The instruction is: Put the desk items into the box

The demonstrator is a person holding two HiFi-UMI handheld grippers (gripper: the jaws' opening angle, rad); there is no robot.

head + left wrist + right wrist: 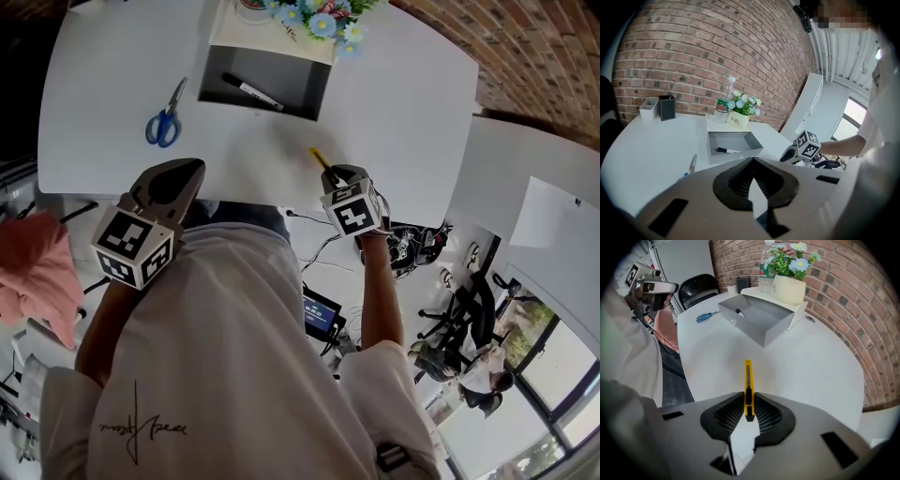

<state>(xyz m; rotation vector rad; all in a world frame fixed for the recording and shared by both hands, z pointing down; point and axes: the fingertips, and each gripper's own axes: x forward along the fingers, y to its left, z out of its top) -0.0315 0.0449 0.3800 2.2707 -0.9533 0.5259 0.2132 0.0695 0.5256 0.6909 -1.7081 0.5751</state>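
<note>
Here, seen from above, a person in a white shirt stands at the near edge of a white, rounded counter, with a hand-held gripper in each hand. The left hand-held gripper hangs over the counter's near edge, jaws pressed together with nothing between them. The right hand-held gripper points steeply down, its jaws clamped on a yellow utility knife. The knife's far end juts toward the box; whether it touches the counter cannot be told. Farther out, to the left, blue-handled scissors lie flat on the counter. Beyond them, mid-counter, sits an open grey box with a black marker lying inside. Just behind the box stands a flower pot, white, with blue and white blooms.

The left gripper view adds the room. A curved red brick wall rises behind the counter, and a clear water bottle stands beside the flower pot. A white holder and a black holder stand side by side at the far left. Only the right gripper view shows a black chair past the counter. Only the head view shows a pink cloth below the counter's left edge.
</note>
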